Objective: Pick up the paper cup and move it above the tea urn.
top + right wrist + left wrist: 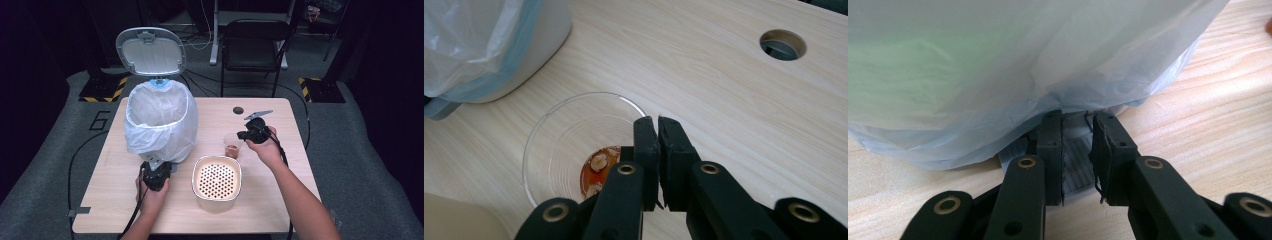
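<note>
A white pedal bin (160, 125) lined with a pale plastic bag (998, 65) stands on the table's left half, its lid (151, 51) raised. My left gripper (155, 164) (1077, 117) is shut at the bin's base, its jaws lying over the grey ribbed pedal (1077, 160). To the right stands a clear plastic cup (232, 146) (569, 145) with brownish scraps at its bottom. My right gripper (242, 136) (657, 120) is shut on the cup's rim, with one jaw inside the wall and one outside.
A cream container (216, 180) with a perforated insert stands near the front of the wooden table (280, 165), just below the cup. A round hole (238, 110) (783, 44) is in the tabletop at the back. A black chair (252, 45) stands behind the table.
</note>
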Demonstrator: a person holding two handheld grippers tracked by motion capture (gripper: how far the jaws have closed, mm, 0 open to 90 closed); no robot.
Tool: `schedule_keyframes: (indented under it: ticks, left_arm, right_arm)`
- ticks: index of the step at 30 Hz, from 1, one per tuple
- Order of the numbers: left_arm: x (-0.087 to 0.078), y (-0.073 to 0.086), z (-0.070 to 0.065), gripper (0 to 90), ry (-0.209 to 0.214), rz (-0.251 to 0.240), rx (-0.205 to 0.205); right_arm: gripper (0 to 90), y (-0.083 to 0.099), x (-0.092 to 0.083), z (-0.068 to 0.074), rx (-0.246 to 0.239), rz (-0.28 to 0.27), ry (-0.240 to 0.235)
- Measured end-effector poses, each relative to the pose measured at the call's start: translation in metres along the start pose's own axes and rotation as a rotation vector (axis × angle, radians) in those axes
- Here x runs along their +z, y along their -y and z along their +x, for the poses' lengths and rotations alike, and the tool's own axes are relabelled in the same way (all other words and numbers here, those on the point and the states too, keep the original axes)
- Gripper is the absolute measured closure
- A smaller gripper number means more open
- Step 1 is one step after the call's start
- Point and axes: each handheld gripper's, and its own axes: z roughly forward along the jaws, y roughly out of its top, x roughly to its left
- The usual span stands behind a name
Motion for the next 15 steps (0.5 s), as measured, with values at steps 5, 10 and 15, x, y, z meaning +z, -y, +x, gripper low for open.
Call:
schedule_keyframes:
  ticks: [5, 10, 15]
  left_arm:
    - [0.000, 0.000, 0.000, 74.9, 0.000, -0.001, 0.000]
    - [0.000, 0.000, 0.000, 74.9, 0.000, -0.002, -0.001]
    - [0.000, 0.000, 0.000, 74.9, 0.001, -0.001, -0.001]
  right_arm:
    - [87.2, 0.006, -0.007, -0.010, 0.017, -0.010, 0.015]
    - [86.7, 0.009, -0.011, -0.015, 0.035, -0.009, 0.014]
    - [79.9, 0.008, -0.009, -0.012, 0.035, -0.007, 0.009]
